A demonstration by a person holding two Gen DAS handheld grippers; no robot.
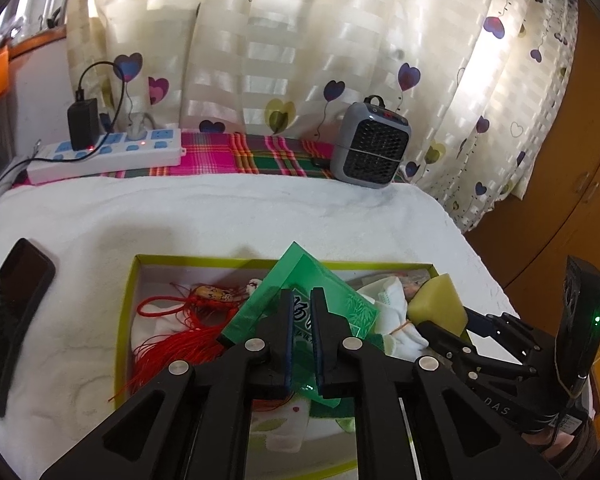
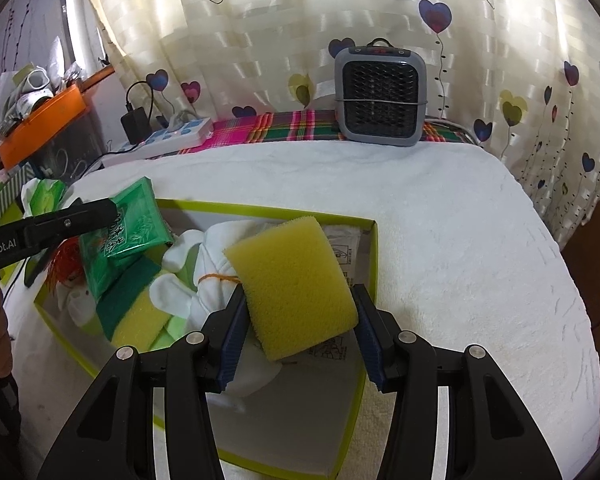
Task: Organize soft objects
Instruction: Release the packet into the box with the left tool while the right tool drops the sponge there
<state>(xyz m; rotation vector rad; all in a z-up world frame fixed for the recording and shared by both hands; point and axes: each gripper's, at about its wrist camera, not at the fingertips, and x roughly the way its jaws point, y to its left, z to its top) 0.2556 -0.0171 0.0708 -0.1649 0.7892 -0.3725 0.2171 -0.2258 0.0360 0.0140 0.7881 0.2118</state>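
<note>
- The left claw (image 1: 303, 312) pinches a flat green packet (image 1: 300, 304), glossy with white lettering, tilted above the green-rimmed box (image 1: 126, 304).
- The right claw (image 2: 300, 332) clamps a porous yellow sponge (image 2: 292, 284) over the box's right end.

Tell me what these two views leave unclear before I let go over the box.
- Left wrist: box near edge, hidden by the left gripper.
- Right wrist: box floor under the yellow sponge, hidden by it.
- Both: green packet print, too blurred to read.
</note>
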